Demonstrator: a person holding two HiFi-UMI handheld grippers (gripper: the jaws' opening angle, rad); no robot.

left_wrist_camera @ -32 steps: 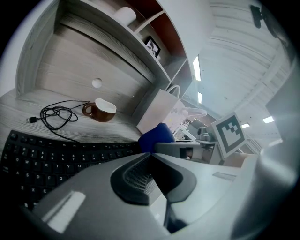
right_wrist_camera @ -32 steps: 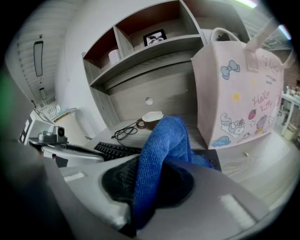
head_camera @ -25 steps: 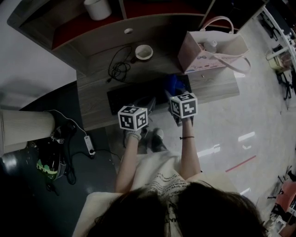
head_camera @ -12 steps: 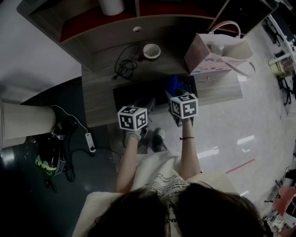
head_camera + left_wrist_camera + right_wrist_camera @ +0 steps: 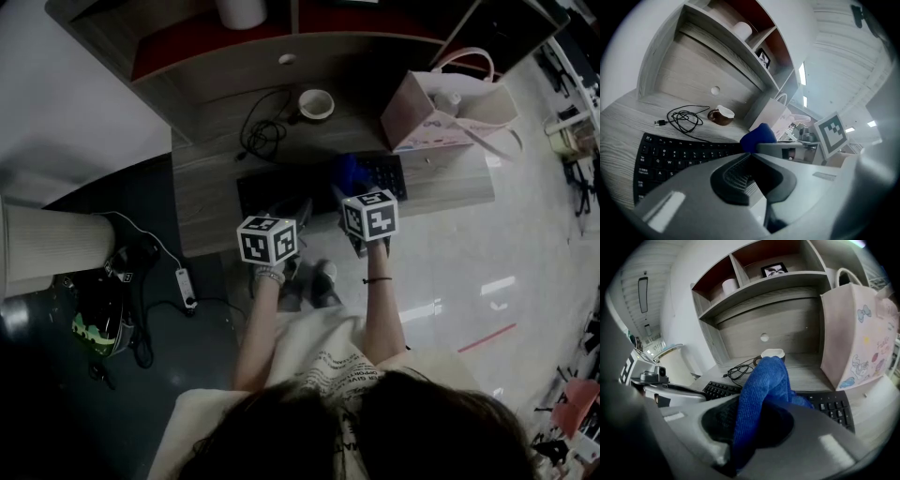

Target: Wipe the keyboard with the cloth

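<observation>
A black keyboard (image 5: pixel 319 183) lies along the front of the wooden desk (image 5: pixel 206 211); it also shows as the keyboard (image 5: pixel 670 157) and keyboard (image 5: pixel 829 406) in the gripper views. My right gripper (image 5: pixel 352 192) is shut on a blue cloth (image 5: pixel 761 390), which hangs over the keyboard's right part; the cloth (image 5: pixel 352 171) and cloth (image 5: pixel 758 137) appear in the other views too. My left gripper (image 5: pixel 291 211) hovers over the keyboard's middle with its jaws closed together and nothing between them.
A coiled black cable (image 5: pixel 262 136) and a small cup (image 5: pixel 316 103) lie behind the keyboard. A pink tote bag (image 5: pixel 450 108) stands at the desk's right end. Shelves (image 5: pixel 754 282) rise at the back. A bin (image 5: pixel 47 248) and a power strip (image 5: pixel 186 288) sit on the floor to the left.
The view has shifted, so the desk sits a little lower and further right in frame. Both grippers stay in nearly the same place over the keyboard.
</observation>
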